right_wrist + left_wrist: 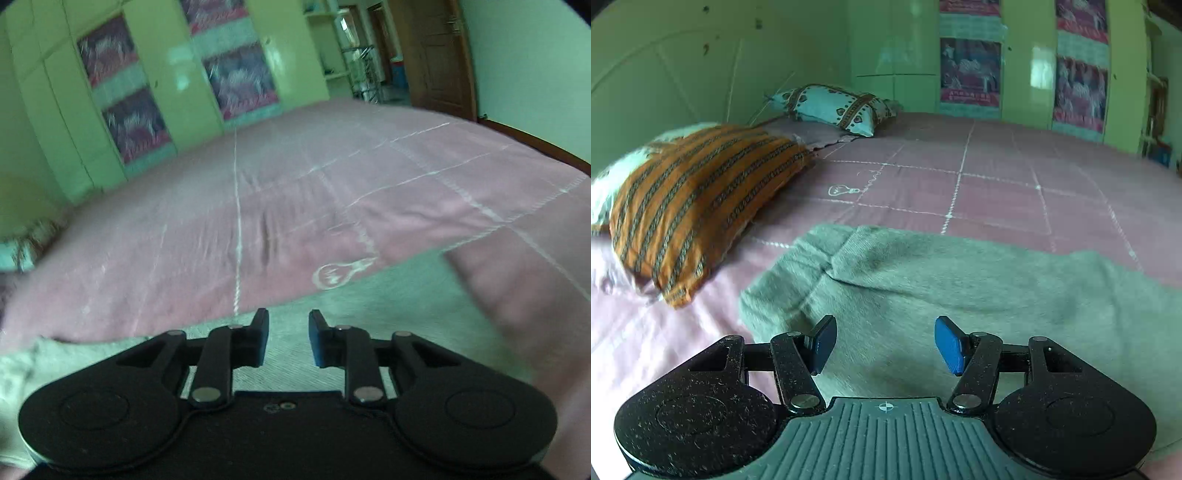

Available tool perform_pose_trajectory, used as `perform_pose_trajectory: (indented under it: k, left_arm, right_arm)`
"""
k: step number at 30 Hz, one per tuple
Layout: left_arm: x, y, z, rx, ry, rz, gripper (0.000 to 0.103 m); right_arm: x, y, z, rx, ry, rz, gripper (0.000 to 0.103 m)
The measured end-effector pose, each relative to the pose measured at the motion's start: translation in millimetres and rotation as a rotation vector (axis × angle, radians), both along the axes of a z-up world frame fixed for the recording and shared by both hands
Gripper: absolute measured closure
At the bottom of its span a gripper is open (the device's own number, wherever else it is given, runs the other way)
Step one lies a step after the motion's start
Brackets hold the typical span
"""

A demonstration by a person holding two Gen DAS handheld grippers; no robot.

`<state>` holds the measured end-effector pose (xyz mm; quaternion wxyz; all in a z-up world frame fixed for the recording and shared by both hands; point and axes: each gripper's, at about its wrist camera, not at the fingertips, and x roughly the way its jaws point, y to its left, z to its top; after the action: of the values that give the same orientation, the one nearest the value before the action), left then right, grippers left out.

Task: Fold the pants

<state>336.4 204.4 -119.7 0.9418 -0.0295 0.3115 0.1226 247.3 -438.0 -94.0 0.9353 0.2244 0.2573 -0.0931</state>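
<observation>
Grey-green fleece pants lie spread flat on the pink bedspread. In the left wrist view my left gripper hovers just over the pants near their left end, jaws wide open and empty. In the right wrist view the same pants run across the lower frame. My right gripper sits over their far edge, jaws partly open with a narrow gap and nothing between them. That view is blurred by motion.
An orange striped pillow lies left of the pants, a teal patterned pillow farther back. Green wardrobes stand beyond the bed. A wooden door is at the far right.
</observation>
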Motion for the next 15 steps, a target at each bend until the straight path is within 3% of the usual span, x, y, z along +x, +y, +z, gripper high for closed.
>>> perform_pose_trajectory:
  k: [3,6,9,15]
  left_arm:
    - [-13,-8,-4,-0.058,-0.016,0.007,0.044]
    - [-19,-19,-20,-0.042,0.032,-0.002,0.043]
    - [-27,-26,-26,-0.052,0.041,-0.001,0.042]
    - [-33,-31,-24,-0.073,0.052,0.001,0.031]
  right_arm:
    - [-43,-31,-10,0.154,-0.036,-0.087,0.078]
    - [-78,-62,-28,0.301,-0.056,-0.173,0.080]
    - [-86,-87,-55,0.455,-0.055,-0.228,0.082]
    - [-68,-95,-86,0.606,-0.016,-0.243,0.082]
